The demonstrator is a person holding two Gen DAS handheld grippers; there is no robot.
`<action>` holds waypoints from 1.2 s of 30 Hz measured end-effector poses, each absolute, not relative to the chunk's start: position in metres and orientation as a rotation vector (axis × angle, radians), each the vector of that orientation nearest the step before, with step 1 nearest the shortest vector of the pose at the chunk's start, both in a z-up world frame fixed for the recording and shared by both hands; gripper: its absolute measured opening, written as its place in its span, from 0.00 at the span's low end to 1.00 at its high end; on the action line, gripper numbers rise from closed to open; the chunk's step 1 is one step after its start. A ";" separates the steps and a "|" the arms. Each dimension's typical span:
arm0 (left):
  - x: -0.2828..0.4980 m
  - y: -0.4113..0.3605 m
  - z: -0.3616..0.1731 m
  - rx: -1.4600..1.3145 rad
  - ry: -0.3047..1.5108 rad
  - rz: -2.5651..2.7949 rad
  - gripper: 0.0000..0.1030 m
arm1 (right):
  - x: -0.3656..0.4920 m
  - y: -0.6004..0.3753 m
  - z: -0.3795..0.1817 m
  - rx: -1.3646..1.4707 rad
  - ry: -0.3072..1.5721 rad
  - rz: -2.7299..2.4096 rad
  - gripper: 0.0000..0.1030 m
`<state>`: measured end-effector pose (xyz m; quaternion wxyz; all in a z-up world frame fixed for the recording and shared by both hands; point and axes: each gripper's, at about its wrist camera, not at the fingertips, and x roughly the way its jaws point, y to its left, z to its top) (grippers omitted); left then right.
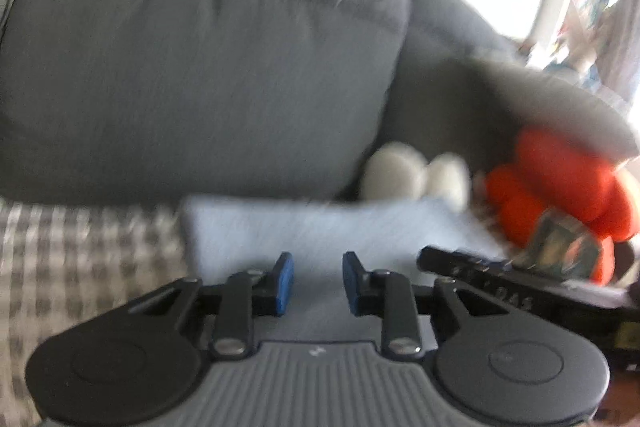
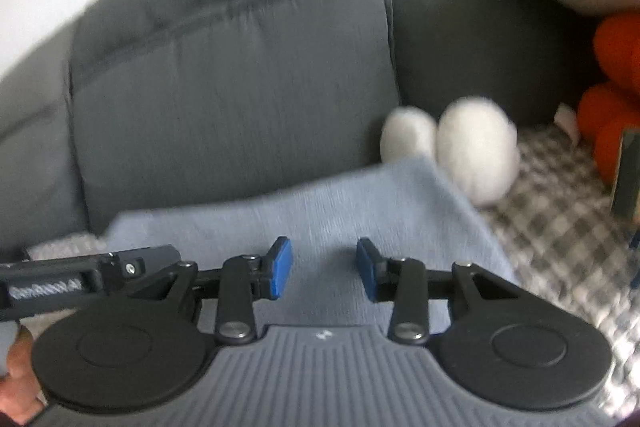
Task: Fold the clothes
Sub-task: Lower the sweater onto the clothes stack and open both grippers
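lying on checked cover (image 2: 560,219), grey sofa (image 2: 240,87) behind: blue cloth (image 2: 320,211).

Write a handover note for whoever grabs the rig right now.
Left gripper: jaws open, holding nothing.
Right gripper: jaws open, holding nothing.
Both hover side by side over the light blue knitted garment, which lies flat on the grey-and-white checked cover of the dark grey sofa.
Done: the garment looks like a tidy rectangle; blur hides the fold count.
Left: check it and finish any folds.
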<state>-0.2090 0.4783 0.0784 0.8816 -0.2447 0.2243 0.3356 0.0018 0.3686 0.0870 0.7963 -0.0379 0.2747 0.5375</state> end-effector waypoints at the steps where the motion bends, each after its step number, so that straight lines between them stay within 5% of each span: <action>1: -0.209 0.476 0.074 -0.498 0.469 0.707 0.25 | 0.002 0.370 0.084 -0.087 0.590 1.155 0.39; 12: -0.195 0.454 0.049 -0.332 0.482 0.766 0.26 | 0.003 0.380 0.047 -0.144 0.585 1.160 0.39; 23: -0.195 0.455 0.068 -0.325 0.517 0.774 0.26 | -0.005 0.365 0.067 -0.035 0.586 1.155 0.42; 36: -0.239 0.415 0.090 -0.405 0.573 0.821 0.42 | -0.056 0.336 0.087 -0.212 0.624 1.149 0.54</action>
